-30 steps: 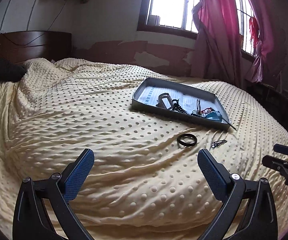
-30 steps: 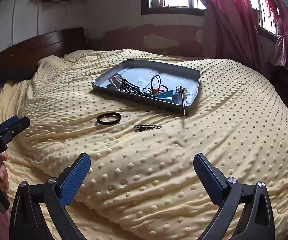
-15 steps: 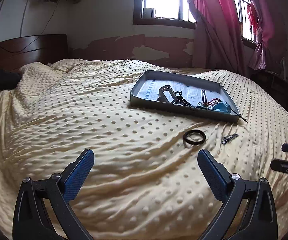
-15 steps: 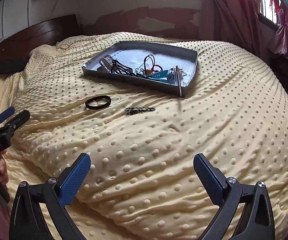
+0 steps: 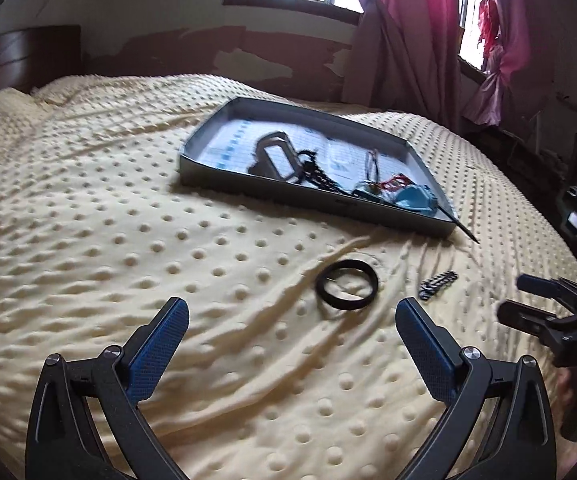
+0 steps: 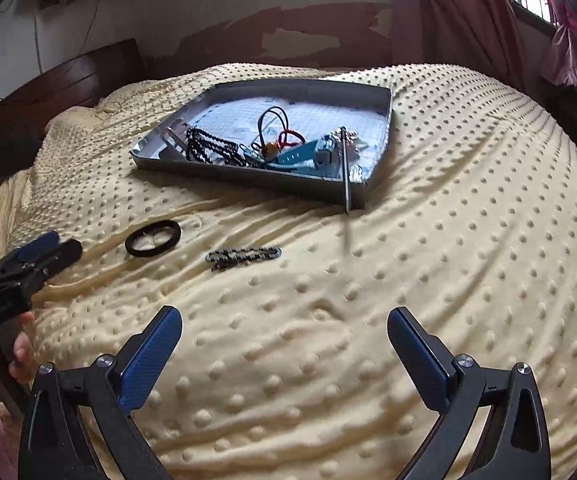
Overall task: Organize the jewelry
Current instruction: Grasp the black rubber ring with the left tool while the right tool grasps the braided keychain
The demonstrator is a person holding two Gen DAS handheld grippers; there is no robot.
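Observation:
A grey tray [image 5: 224,174] [image 6: 248,178] lies on the yellow dotted blanket and holds several pieces: a black bead chain [image 6: 212,148], a blue watch [image 6: 296,158], cords and a clip. A thin dark stick [image 6: 345,168] leans over its near corner. On the blanket in front of the tray lie a black ring bangle [image 5: 347,285] [image 6: 153,238] and a short dark chain [image 5: 437,284] [image 6: 243,257]. My left gripper [image 5: 292,320] is open, just short of the bangle. My right gripper [image 6: 284,330] is open, short of the chain. Both are empty.
The blanket [image 6: 448,280] covers a bed with a dark wooden headboard [image 6: 68,80]. Pink curtains [image 5: 416,40] hang by the windows at the back right. A dark stand with a device [image 5: 576,216] is at the bed's right side. A hand [image 6: 20,352] holds the left gripper.
Both grippers have moved forward and lower toward the bangle and the chain, which now look larger and closer. Their jaws stay open.

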